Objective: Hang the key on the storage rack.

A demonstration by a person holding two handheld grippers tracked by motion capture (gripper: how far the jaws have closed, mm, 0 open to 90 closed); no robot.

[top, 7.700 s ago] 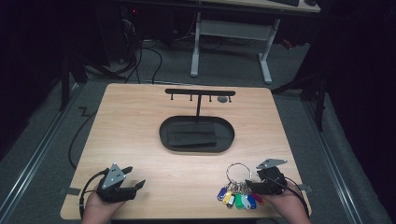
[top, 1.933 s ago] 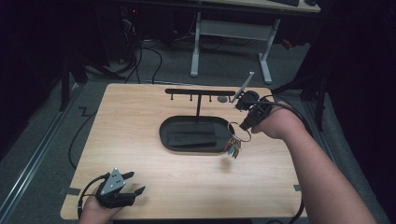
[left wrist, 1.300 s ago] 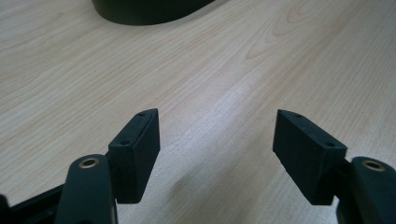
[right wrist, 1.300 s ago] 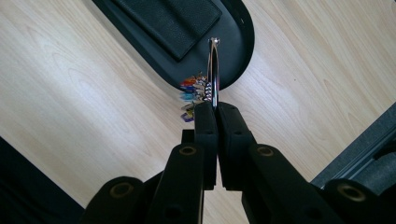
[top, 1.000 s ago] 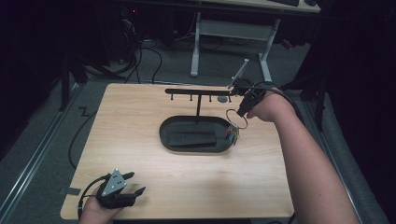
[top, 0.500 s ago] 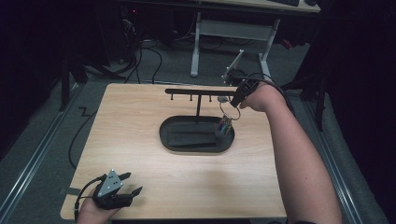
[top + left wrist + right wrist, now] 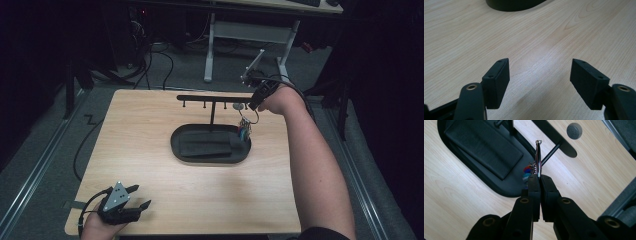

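Note:
A bunch of keys with coloured tags [image 7: 244, 131] hangs from a metal ring [image 7: 538, 155]. My right gripper [image 7: 253, 104] is shut on that ring, its jaws pressed together on the wire [image 7: 540, 178]. It holds the bunch just under the right end of the black hook rack's bar [image 7: 215, 98], above the right end of the rack's oval black base [image 7: 210, 150]. The tags [image 7: 527, 171] dangle over the base [image 7: 506, 185]. My left gripper [image 7: 142, 197] rests at the table's near left corner, open, with bare wood between its jaws [image 7: 540, 82].
Several small hooks hang under the bar. A small grey round disc [image 7: 238, 106] [image 7: 574, 130] sits by the bar's right end. A flat black pad [image 7: 484, 147] lies in the base. The wooden tabletop [image 7: 150, 130] spreads around the rack. A desk frame [image 7: 250, 35] stands beyond the table.
My right hand carried the key bunch from the table's near right up to the rack, and in the last second moved it left and farther back under the bar's right end. The left gripper stayed put.

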